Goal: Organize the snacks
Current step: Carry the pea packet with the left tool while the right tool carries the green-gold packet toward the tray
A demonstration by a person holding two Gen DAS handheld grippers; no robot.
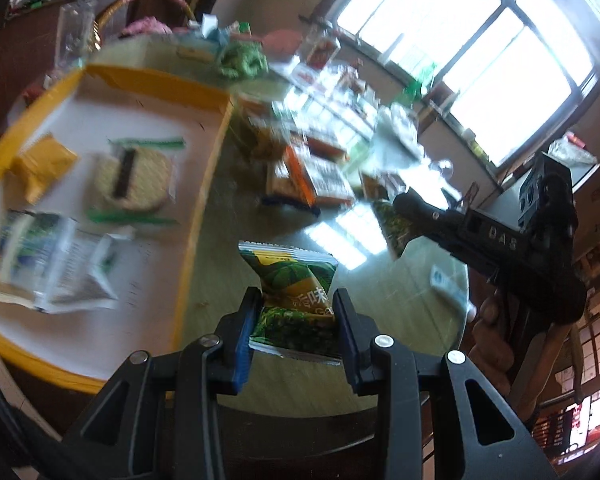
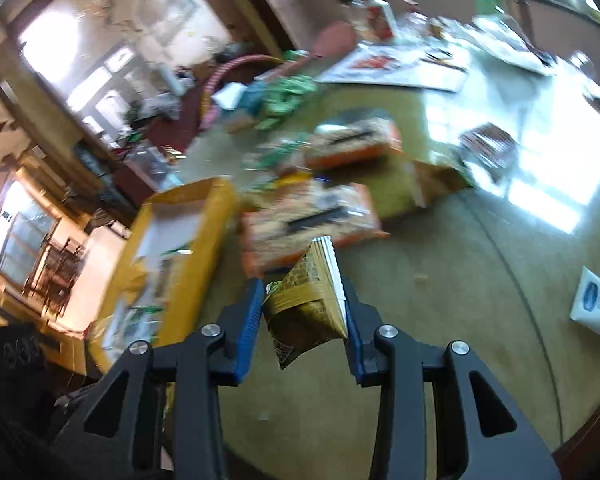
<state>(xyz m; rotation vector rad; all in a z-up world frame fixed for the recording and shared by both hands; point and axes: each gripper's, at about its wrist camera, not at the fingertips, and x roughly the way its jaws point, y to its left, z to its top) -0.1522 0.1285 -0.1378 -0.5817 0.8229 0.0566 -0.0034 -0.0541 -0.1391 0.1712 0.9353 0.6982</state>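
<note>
Above the desk's (image 1: 380,280) near edge, each hand-held gripper pinches a snack: left (image 1: 296,316) a green packet (image 1: 296,292), right (image 2: 304,312) a crumpled yellow packet (image 2: 312,300) by one corner, likelier to slip free.

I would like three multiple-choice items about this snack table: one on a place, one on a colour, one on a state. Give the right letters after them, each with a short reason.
1. Where does the round cracker pack lie?
A. inside the yellow-rimmed tray
B. on the windowsill
C. between the jaws of a gripper

2. What colour is the rim of the tray?
A. red
B. yellow
C. black

3. What is the state of the left gripper?
A. open and empty
B. shut on a green snack packet
C. shut on a bottle

Answers:
1. A: in the left wrist view the cracker pack rests on the tray's white floor, beside other packets.
2. B: the raised edge around the white floor is yellow.
3. B: the green snack packet sits pinched between both blue pads; the right gripper likewise holds a brown snack packet.
</note>
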